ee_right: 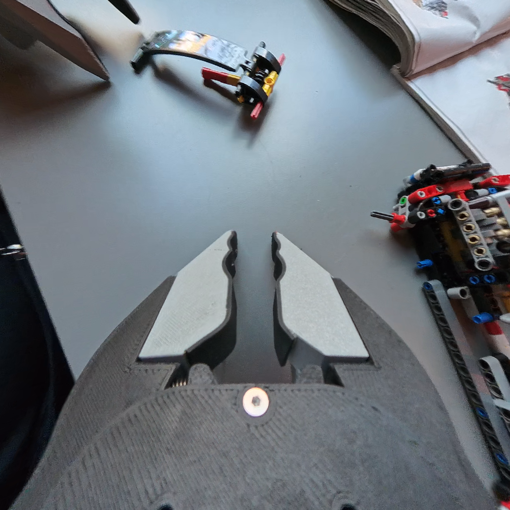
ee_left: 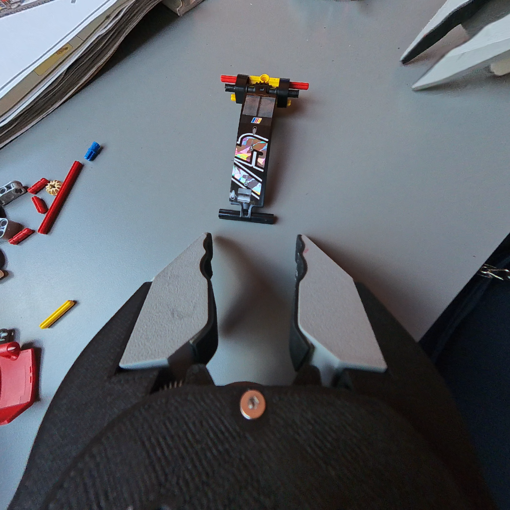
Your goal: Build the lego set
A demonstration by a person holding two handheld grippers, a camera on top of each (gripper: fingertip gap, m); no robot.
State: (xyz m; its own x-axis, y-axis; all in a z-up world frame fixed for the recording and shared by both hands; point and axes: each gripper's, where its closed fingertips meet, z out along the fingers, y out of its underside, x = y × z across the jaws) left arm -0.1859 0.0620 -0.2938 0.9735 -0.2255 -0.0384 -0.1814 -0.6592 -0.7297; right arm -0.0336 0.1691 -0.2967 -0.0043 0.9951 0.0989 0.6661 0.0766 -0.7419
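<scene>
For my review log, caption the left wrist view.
Open, empty left gripper just short of black stickered panel assembly on grey table.

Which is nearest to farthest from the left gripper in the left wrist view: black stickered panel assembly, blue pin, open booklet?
From the left gripper, open with nothing between its fingers:
1. Black stickered panel assembly, straight ahead; its black crossbar end is nearest.
2. Blue pin, ahead on the left.
3. Open booklet, far upper left.

The red panel (ee_left: 16, 383), open booklet (ee_right: 447, 30) and brick-built model (ee_right: 463, 248) are cut off by picture edges.
</scene>
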